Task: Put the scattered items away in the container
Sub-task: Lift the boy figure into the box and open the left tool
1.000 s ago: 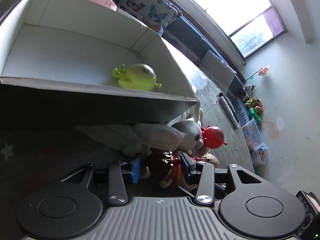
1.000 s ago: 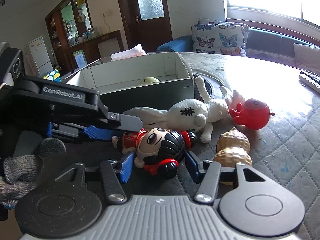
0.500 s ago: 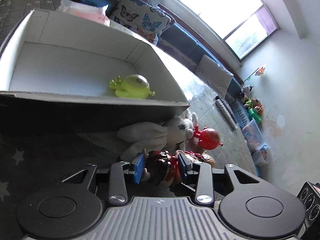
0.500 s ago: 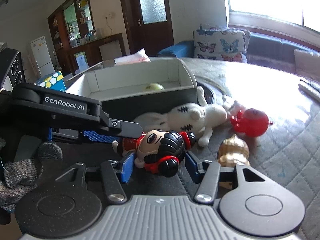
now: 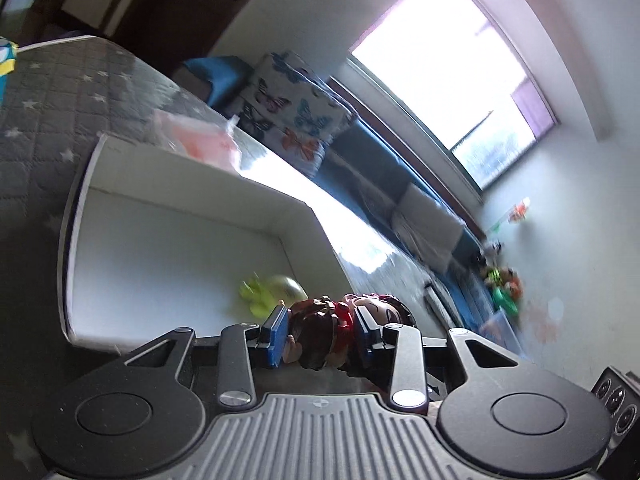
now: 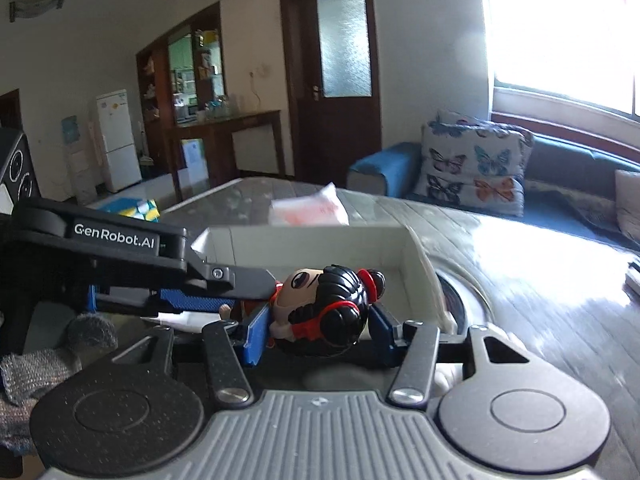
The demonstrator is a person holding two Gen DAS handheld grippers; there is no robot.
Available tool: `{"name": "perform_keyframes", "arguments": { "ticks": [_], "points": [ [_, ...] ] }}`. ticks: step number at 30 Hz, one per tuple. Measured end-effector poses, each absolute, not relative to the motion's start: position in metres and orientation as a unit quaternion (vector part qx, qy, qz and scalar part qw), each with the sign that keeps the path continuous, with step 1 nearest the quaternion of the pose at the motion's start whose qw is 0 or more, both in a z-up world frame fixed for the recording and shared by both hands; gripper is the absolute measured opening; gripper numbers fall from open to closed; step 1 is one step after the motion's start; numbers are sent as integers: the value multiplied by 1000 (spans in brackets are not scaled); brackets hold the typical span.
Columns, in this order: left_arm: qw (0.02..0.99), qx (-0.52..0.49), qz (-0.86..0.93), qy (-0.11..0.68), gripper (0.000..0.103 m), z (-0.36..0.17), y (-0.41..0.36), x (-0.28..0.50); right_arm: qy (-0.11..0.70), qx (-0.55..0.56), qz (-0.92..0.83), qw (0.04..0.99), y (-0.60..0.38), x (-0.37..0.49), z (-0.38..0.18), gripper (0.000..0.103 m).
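A doll with black hair buns and red clothes [image 6: 324, 308] is held by both grippers, lifted at the near rim of the white cardboard box [image 6: 316, 246]. My left gripper [image 5: 320, 330] is shut on the doll's body [image 5: 320, 332]. My right gripper [image 6: 316, 326] is shut on the doll's head. The left gripper's arm also shows in the right wrist view [image 6: 120, 252]. A green toy [image 5: 276, 290] lies inside the box [image 5: 168, 240].
A pink-and-white packet [image 6: 308, 210] lies behind the box. A white plush toy [image 6: 448, 368] peeks out below the right gripper. A butterfly cushion [image 6: 472, 168] sits on the blue sofa behind the quilted table.
Both grippers closed on the doll and lifted it off the table up to the box's rim. The plush, red toy and peanut toy dropped out of view.
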State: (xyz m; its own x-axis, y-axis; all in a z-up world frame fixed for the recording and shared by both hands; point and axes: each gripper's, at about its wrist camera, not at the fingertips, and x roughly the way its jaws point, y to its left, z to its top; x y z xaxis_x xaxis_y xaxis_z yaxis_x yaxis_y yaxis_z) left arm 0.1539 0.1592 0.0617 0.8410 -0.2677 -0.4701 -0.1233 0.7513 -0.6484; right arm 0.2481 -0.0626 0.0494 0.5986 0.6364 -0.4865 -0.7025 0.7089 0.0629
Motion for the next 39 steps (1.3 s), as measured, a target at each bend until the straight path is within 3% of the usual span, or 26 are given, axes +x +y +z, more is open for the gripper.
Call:
{"name": "perform_keyframes", "arguments": {
  "ticks": [11, 22, 34, 39],
  "points": [
    [872, -383, 27, 304, 37, 36, 216, 218, 307, -40, 410, 858, 2, 327, 25, 53],
    [849, -388, 61, 354, 37, 4, 224, 257, 378, -30, 423, 823, 20, 376, -16, 53],
    [857, -371, 73, 351, 37, 6, 214, 255, 357, -46, 418, 834, 18, 368, -8, 51],
    [866, -359, 75, 340, 37, 14, 207, 248, 337, -55, 414, 844, 5, 354, 4, 57]
  ]
}}
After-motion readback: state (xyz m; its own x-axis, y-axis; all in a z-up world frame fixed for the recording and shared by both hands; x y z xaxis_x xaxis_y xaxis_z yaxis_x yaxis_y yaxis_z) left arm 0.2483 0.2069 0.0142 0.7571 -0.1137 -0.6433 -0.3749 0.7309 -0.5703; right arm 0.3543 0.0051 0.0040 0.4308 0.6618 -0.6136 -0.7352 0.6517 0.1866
